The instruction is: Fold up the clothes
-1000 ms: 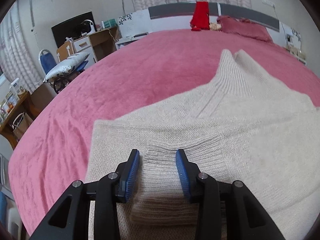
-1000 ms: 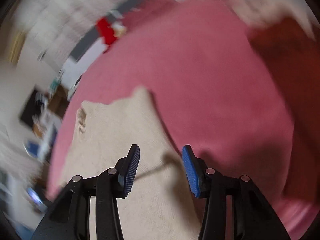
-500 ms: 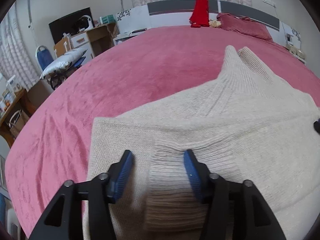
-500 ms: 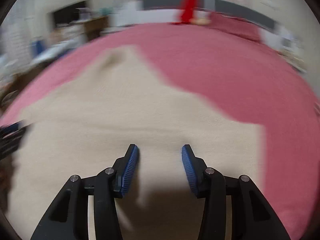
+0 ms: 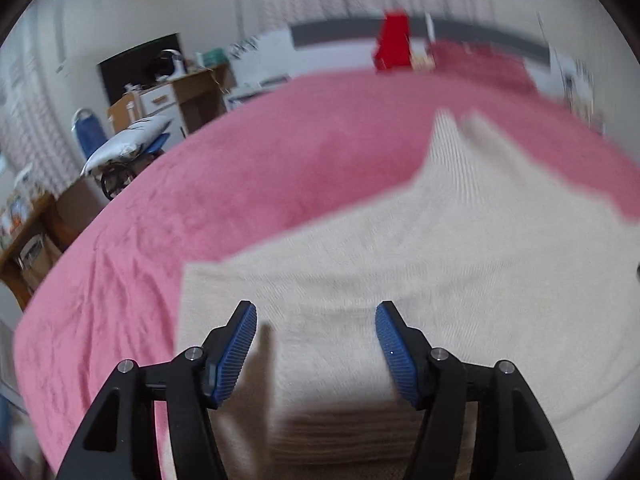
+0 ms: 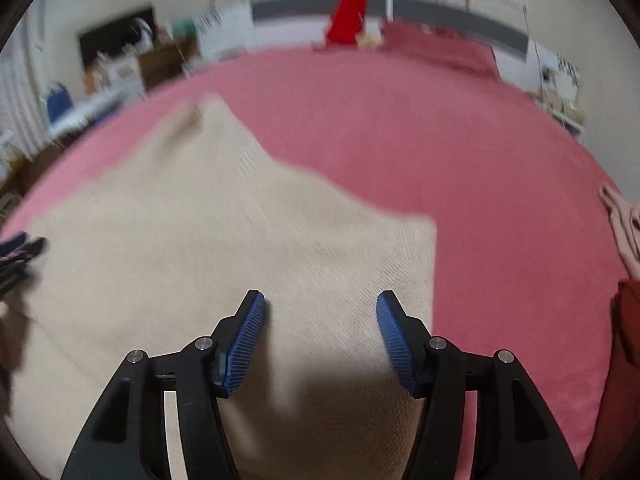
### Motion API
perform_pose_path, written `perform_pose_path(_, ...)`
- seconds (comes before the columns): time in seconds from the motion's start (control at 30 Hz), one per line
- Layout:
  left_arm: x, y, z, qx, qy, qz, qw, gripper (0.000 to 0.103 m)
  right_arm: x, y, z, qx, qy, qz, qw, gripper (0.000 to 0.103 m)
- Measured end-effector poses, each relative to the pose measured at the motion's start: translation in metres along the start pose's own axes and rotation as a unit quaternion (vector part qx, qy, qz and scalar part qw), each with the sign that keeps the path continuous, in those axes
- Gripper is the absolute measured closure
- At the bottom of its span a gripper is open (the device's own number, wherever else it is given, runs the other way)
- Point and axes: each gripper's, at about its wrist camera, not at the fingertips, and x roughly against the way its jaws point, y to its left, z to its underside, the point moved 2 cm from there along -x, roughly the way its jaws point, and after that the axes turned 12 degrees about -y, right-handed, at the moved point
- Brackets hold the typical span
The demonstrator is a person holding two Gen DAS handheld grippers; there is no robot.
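Note:
A cream knitted sweater (image 5: 460, 240) lies flat on the pink bed cover (image 5: 240, 168), collar pointing to the headboard. One sleeve is folded across the body, and its ribbed cuff (image 5: 328, 384) lies between the pads of my left gripper (image 5: 316, 312). That gripper is open and its pads stand clear of the cuff. In the right wrist view the sweater (image 6: 200, 220) fills the lower left. My right gripper (image 6: 320, 300) hovers over the sweater's right side near the hem corner. Its jaws are opening, with only flat knit beneath and nothing pinched.
A red garment (image 5: 394, 40) hangs on the headboard beside a dark red pillow (image 5: 480, 64). Left of the bed are a desk with a television (image 5: 140, 68) and a blue chair holding a pillow (image 5: 128, 140). More clothes (image 6: 624, 232) lie at the bed's right edge.
The left jaws spread apart and let go of the sleeve cuff. The right gripper rolled level, swung across over the sweater's right side, and widened its jaws.

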Motion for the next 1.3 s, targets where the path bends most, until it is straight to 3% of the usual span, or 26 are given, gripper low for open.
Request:
perform_pose_path(0.2, -0.003, 0.005, 0.002, 0.021, 0.000, 0.002, 0.9998, 0.035, 0.012, 0.003, -0.016, -0.027, -0.001, 0.013, 1.000, 0.041)
perform_pose_path(0.33, -0.004, 0.008, 0.004, 0.039, 0.005, 0.006, 0.9992, 0.033, 0.033, 0.036, -0.025, -0.047, -0.040, -0.047, 0.997, 0.030)
perform_pose_path(0.5, -0.003, 0.008, 0.006, 0.044, 0.006, 0.009, 0.9990, 0.033, 0.004, 0.088, -0.010, 0.009, 0.005, -0.081, 0.997, 0.027)
perform_pose_path(0.6, -0.003, 0.008, 0.005, 0.047, 0.009, 0.010, 0.9988, 0.033, -0.009, 0.103, 0.002, 0.054, 0.004, -0.056, 0.997, 0.018)
perform_pose_path(0.73, -0.003, 0.009, 0.004, 0.057, 0.015, 0.013, 0.9982, 0.032, -0.004, 0.104, 0.006, 0.052, -0.012, -0.055, 0.997, 0.017)
perform_pose_path(0.93, 0.006, 0.020, -0.005, 0.109, 0.011, 0.018, 0.9938, 0.034, 0.001, 0.106, 0.009, 0.054, -0.033, -0.048, 0.997, 0.016)
perform_pose_path(1.07, 0.009, 0.008, -0.008, 0.099, 0.001, 0.052, 0.9938, 0.033, 0.003, 0.108, 0.010, 0.053, -0.037, -0.047, 0.997, 0.015)
perform_pose_path(1.23, -0.001, -0.004, 0.000, 0.054, 0.010, 0.038, 0.9978, 0.028, 0.006, 0.108, 0.011, 0.052, -0.031, -0.048, 0.997, 0.015)
perform_pose_path(1.3, -0.003, 0.001, 0.002, 0.070, 0.013, 0.041, 0.9966, 0.022, 0.011, 0.100, 0.005, 0.066, -0.002, -0.047, 0.997, 0.015)
